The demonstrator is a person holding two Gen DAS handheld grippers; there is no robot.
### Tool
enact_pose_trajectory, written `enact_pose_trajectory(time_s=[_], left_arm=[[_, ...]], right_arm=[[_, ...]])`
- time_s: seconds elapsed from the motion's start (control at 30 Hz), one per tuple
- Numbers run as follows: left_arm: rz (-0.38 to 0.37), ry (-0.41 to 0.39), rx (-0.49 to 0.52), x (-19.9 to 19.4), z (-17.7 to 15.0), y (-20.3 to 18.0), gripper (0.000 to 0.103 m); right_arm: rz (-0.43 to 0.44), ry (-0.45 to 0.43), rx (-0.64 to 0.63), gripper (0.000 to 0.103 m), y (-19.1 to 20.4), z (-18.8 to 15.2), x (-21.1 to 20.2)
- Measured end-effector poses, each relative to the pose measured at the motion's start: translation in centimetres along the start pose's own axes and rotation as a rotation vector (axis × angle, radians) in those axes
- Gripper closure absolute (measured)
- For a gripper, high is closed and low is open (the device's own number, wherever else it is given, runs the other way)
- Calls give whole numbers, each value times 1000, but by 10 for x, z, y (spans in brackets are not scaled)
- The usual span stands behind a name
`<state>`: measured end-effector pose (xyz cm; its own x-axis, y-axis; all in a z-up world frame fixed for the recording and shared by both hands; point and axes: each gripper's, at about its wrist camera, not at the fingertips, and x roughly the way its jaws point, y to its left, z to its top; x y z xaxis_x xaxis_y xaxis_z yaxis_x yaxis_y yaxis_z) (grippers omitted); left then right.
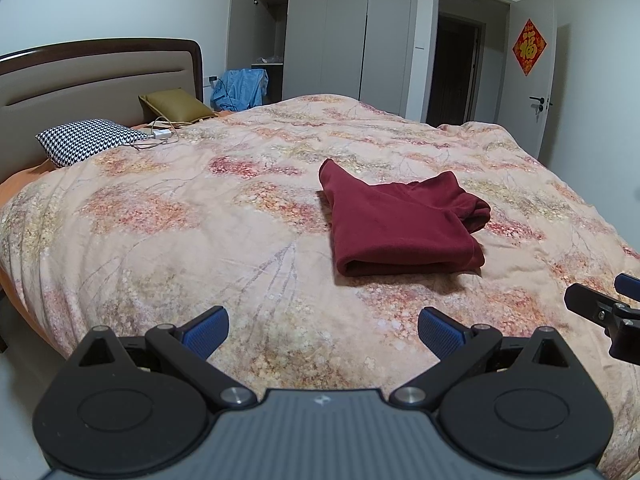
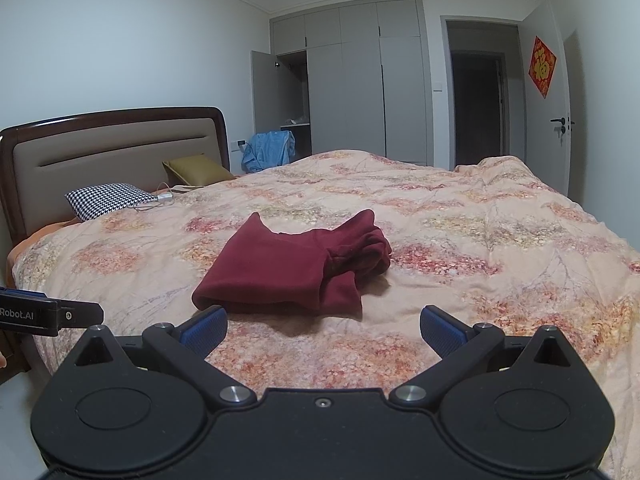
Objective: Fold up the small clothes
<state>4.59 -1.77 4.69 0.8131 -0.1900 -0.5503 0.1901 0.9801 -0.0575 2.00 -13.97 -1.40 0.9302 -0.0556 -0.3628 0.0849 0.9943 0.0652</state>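
Left hand-held gripper [image 1: 323, 330] and right hand-held gripper [image 2: 323, 330], both level, jaws wide apart, empty

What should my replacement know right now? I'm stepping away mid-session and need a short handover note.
Left tool: open, empty, held back at the near bed edge.
Right tool: open, empty, also clear of the cloth.
The maroon garment lies folded in a compact stack on the floral duvet, nothing touching it.
Done: the folding looks finished, though one bunched end sits loose on the right.
Left: tidy that end if wanted; no other small clothes visible on the duvet.
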Motion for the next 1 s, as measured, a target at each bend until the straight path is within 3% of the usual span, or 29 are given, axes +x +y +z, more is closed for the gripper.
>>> enact_pose_trajectory(time_s=[1.0], left_arm=[[-5, 1, 1, 1, 0, -2, 0]], right_arm=[[0, -1, -1, 1, 0, 0, 0]])
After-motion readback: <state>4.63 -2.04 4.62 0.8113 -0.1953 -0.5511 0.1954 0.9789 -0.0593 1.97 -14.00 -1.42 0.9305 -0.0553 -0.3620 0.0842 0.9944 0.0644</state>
